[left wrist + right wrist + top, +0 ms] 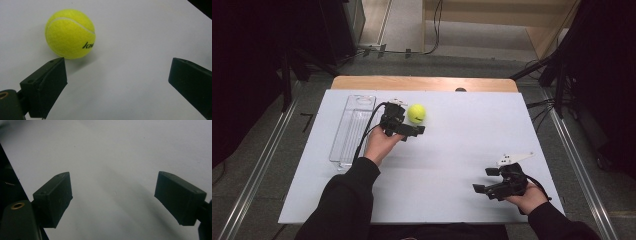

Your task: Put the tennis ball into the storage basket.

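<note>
The fuzzy yellow-green tennis ball [70, 33] bears a black slanted brand mark whose visible letters read roughly "kaw", the rest curving away.

You get dim high view, dark corners; worktop [452, 150] evenly lit; near jaws soft; ball [70, 33] shadow falls lower right.

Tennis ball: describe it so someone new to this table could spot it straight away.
Start at the white table and go to its far left part, where a clear plastic tray lies lengthwise. Just right of the tray, the left gripper hangs open, and the tennis ball rests on the table right beside it, ungripped. It is the one round, bright yellow-green thing there, with a white seam and dark lettering.
</note>
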`<state>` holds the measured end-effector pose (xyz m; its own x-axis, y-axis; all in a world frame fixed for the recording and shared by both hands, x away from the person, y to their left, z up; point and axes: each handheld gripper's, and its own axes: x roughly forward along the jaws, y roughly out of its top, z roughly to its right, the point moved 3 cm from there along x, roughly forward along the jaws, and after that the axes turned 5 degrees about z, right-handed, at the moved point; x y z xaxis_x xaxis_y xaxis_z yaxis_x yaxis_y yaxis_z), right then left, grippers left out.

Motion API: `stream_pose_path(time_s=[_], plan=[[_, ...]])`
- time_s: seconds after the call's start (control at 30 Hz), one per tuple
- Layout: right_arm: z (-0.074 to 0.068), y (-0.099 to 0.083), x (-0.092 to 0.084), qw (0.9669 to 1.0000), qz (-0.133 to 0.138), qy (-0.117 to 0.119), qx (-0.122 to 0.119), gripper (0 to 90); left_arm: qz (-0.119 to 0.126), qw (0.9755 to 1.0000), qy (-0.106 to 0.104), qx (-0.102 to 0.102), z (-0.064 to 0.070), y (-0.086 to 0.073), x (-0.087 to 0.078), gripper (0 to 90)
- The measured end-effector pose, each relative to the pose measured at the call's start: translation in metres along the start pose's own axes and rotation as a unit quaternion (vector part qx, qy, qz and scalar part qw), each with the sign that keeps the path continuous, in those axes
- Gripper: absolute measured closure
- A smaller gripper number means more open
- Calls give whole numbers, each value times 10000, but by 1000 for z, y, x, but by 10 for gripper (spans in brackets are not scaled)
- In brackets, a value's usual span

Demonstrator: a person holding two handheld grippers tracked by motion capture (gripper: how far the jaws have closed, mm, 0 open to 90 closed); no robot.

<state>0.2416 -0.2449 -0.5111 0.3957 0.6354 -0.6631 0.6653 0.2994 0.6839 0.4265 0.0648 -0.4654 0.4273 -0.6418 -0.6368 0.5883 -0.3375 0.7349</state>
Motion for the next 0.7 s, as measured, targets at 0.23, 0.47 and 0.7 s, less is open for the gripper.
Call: stream_pose_path(time_s=[0.23,0.47,0.7], plan=[[0,0,-1,10000,12,-2,30,125,9,10000,61,-30,-5,11,0,21],[-1,0,-1,10000,16,10,21,125,-32,10000,91,-25,-8,23,2,21],[-1,0,-1,10000,36,32,33,125,-61,9999,45,-96,-13,30,3,21]])
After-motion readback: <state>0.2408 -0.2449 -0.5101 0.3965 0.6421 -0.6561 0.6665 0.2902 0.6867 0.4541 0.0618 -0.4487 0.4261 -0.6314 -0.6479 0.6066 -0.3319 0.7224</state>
